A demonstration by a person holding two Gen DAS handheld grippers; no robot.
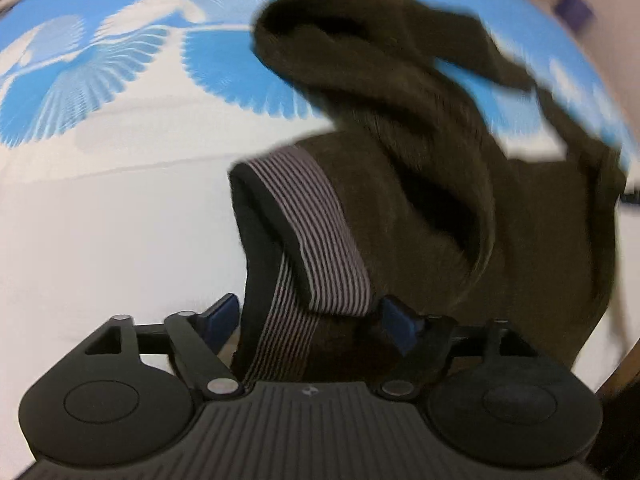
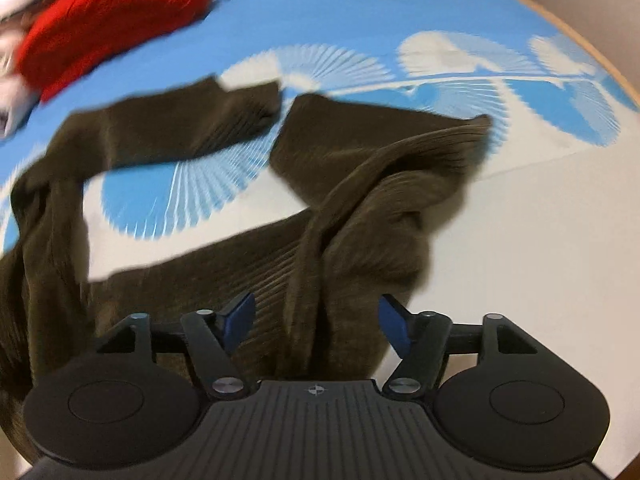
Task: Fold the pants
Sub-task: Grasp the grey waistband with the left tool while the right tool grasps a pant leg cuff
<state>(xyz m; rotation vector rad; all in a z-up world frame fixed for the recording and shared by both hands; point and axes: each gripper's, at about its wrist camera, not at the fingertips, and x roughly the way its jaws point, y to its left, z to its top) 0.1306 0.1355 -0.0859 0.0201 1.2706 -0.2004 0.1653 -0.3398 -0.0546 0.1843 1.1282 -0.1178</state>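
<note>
Dark olive ribbed pants (image 1: 400, 120) lie crumpled on a blue and white bed sheet (image 1: 100, 220). Their grey striped waistband (image 1: 316, 232) hangs down between the jaws of my left gripper (image 1: 312, 322), which stand wide apart and do not clamp it. In the right wrist view the pants (image 2: 360, 200) spread across the sheet (image 2: 540, 240), with the two legs reaching up and to the left. A bunched fold of the cloth passes between the blue pads of my right gripper (image 2: 316, 322), whose jaws are also open with gaps on both sides.
A red garment (image 2: 112, 16) lies at the far left of the sheet beside some pale cloth. A tan wooden edge (image 2: 592, 48) curves along the sheet's right side. A purple object (image 1: 572, 6) sits beyond the sheet at the upper right.
</note>
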